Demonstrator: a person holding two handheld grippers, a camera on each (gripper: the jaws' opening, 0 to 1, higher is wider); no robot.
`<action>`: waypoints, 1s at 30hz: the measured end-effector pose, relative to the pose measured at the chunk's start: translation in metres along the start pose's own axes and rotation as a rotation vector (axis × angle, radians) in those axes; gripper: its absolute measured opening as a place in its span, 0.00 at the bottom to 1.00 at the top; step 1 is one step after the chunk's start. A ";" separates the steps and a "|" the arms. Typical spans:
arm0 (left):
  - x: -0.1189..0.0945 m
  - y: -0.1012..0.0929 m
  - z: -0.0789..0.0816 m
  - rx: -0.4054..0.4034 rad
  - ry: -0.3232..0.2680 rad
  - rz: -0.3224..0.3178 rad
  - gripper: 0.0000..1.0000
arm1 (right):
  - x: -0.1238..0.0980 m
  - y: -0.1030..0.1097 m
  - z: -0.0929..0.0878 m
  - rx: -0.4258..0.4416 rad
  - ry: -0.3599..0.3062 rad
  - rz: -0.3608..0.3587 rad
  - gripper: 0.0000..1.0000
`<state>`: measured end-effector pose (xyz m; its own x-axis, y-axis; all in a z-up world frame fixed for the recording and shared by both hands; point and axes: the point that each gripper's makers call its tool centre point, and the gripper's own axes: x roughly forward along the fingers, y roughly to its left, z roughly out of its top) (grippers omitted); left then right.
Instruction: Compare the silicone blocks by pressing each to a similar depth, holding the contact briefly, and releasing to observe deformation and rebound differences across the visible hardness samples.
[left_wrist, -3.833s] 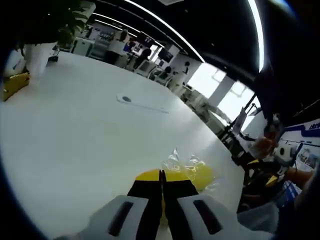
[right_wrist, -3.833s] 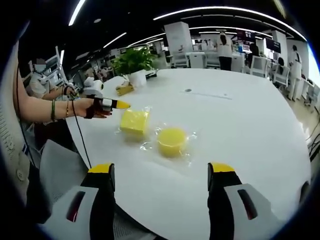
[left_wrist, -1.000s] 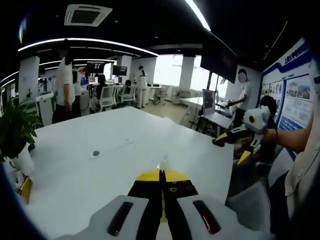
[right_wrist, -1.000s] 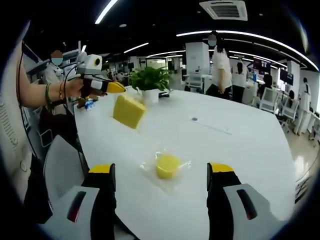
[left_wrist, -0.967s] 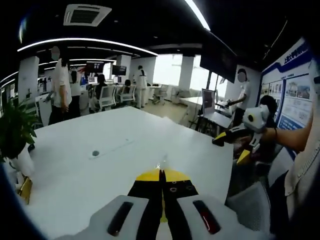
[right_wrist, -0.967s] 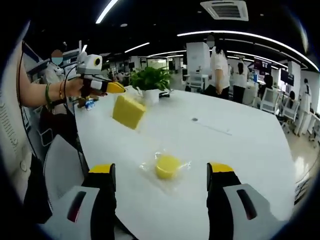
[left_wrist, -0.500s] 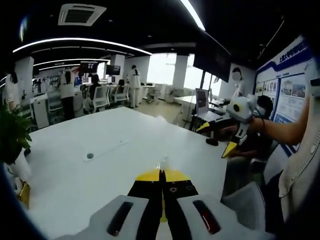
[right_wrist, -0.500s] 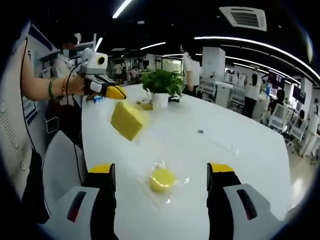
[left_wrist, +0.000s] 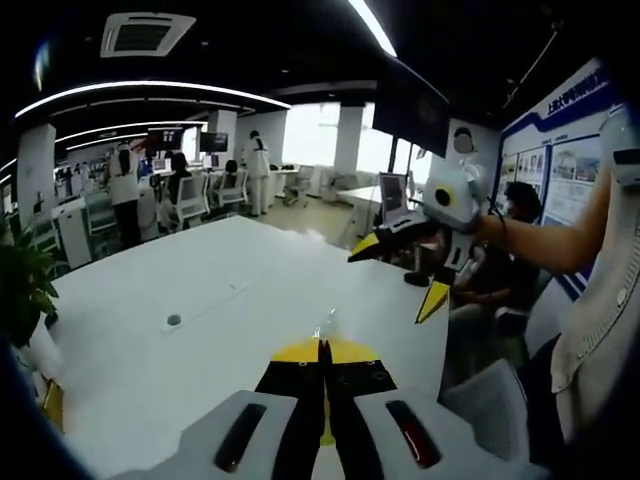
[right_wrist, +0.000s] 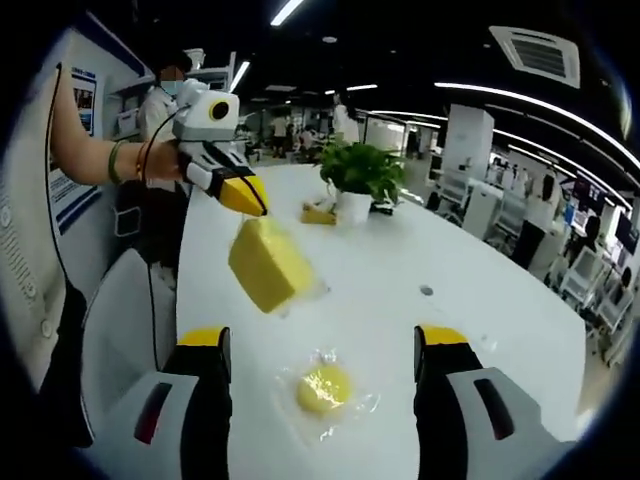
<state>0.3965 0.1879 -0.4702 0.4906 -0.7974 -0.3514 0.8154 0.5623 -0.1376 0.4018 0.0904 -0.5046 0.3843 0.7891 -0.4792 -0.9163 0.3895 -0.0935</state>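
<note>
in the right gripper view we see the left tool (right_wrist: 243, 195) raised above the white desk (right_wrist: 400, 300), its yellow-tipped jaws pinched together on the clear wrapper of a square yellow silicone block (right_wrist: 268, 264), which hangs tilted in the air below the tips, clear of the desk surface. a round yellow silicone block (right_wrist: 323, 389), also in a clear wrapper, lies flat on the desk near the lower middle of this view, between the two jaws of the right tool (right_wrist: 322, 345), which stand wide apart and hold nothing. a potted green plant (right_wrist: 358, 180) stands farther back on the desk, with a small yellow object (right_wrist: 318, 214) just beside its pot; we cannot tell what that object is. the hand (right_wrist: 165, 160) that carries the left tool enters from the left, with a bracelet on the wrist. in the left gripper view we see the left tool (left_wrist: 322, 350) from behind, its jaws pressed together with a scrap of clear wrapper (left_wrist: 324, 327) showing at the tips; the square block itself is hidden below them. the right tool (left_wrist: 400, 270) comes in from the right of this view, held above the desk (left_wrist: 200, 320) edge with its yellow tips spread. office chairs and several standing people fill the background beyond the desk.
</note>
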 end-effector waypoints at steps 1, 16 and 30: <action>0.001 0.000 0.000 0.002 0.000 -0.001 0.00 | 0.002 0.000 0.002 -0.008 0.002 0.009 0.70; 0.010 0.000 0.002 0.011 0.001 -0.012 0.00 | 0.043 0.015 0.021 -0.095 0.022 0.156 0.69; 0.013 -0.003 0.006 0.035 -0.001 -0.034 0.00 | 0.069 0.025 0.030 -0.150 0.049 0.231 0.68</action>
<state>0.4020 0.1741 -0.4688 0.4628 -0.8161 -0.3461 0.8417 0.5270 -0.1173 0.4087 0.1684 -0.5141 0.1606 0.8237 -0.5437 -0.9869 0.1245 -0.1029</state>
